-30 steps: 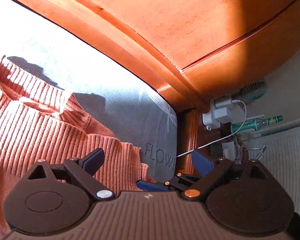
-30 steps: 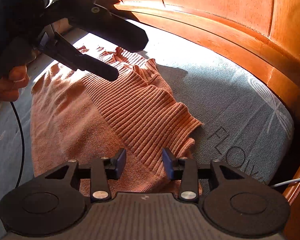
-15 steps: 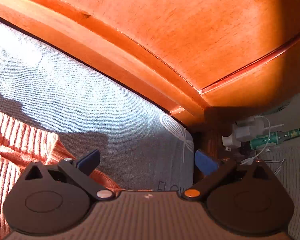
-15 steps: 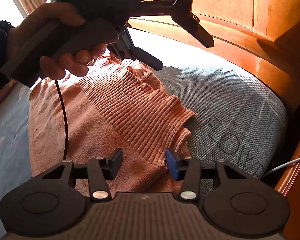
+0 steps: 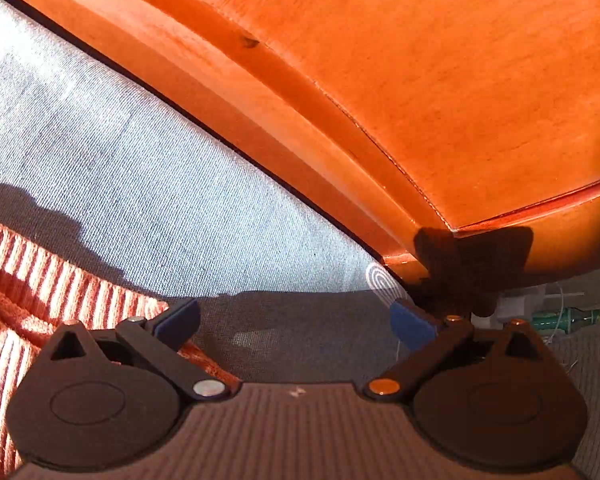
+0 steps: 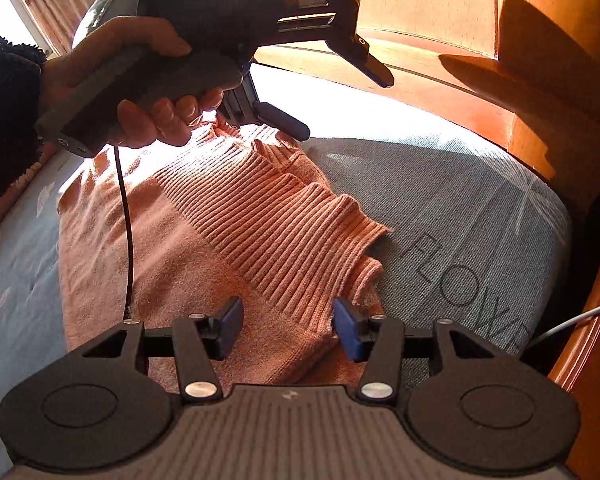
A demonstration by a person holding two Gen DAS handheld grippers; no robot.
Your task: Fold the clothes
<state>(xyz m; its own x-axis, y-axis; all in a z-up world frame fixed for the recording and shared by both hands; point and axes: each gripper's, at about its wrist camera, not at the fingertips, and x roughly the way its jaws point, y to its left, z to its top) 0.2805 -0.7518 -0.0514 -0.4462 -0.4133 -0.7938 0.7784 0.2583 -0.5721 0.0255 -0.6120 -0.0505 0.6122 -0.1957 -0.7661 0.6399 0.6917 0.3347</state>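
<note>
Pink sweater (image 6: pixel 236 240), left tool (image 6: pixel 344 100) raised, splayed

My right gripper (image 6: pixel 287 326) had matte black linkage arms, silver pivot screws and blue pads (image 6: pixel 347 329) on a ribbed grey body. The left gripper (image 5: pixel 296 326) matched, though its 3 o'clock pivot was orange. A thin black cable (image 6: pixel 127 232) hung from its grey handle, and my sleeve (image 6: pixel 4 120) was dark and fuzzy.
</note>
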